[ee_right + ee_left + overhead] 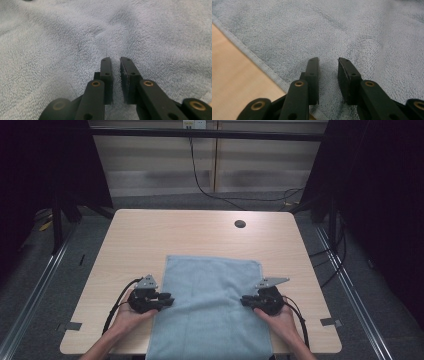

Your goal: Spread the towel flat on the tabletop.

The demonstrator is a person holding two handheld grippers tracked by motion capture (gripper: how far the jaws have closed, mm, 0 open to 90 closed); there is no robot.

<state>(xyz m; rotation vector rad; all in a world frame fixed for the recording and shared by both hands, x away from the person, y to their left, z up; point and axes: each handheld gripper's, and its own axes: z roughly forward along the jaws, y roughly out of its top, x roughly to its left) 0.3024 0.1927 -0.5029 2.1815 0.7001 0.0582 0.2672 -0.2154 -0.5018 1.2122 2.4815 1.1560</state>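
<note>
**Both grippers down on the blue towel**

Here we are over the counter [150,235], a light wooden top, and a pale blue towel [212,290] lies spread flat across the lower middle of the high view, its near end running off the counter's front edge at the bottom of the frame. The towel's left hem sits just inside the left hand, its right hem just inside the right hand.

Left gripper [167,300] sits at the lower left of the towel, jaws pointing right across the hem. In the left gripper view, the jaws [328,62] rise from the bottom centre with a clear gap between them. Terry cloth shows under the gap, nothing pinched, and the stitched hem [249,53] runs diagonally from upper left to the bottom, bare wood beyond it at the left.

Right gripper [245,301] mirrors it at the towel's lower right, jaws pointing left. In the right gripper view the jaws [115,60] stand much closer together, only a narrow slit left, and a small ridge of towel [110,37] bunches up just ahead of the tips. Whether cloth is actually caught between them, I cannot tell.

A dark round hole [240,224] marks the counter's upper right, well apart from the towel.
</note>
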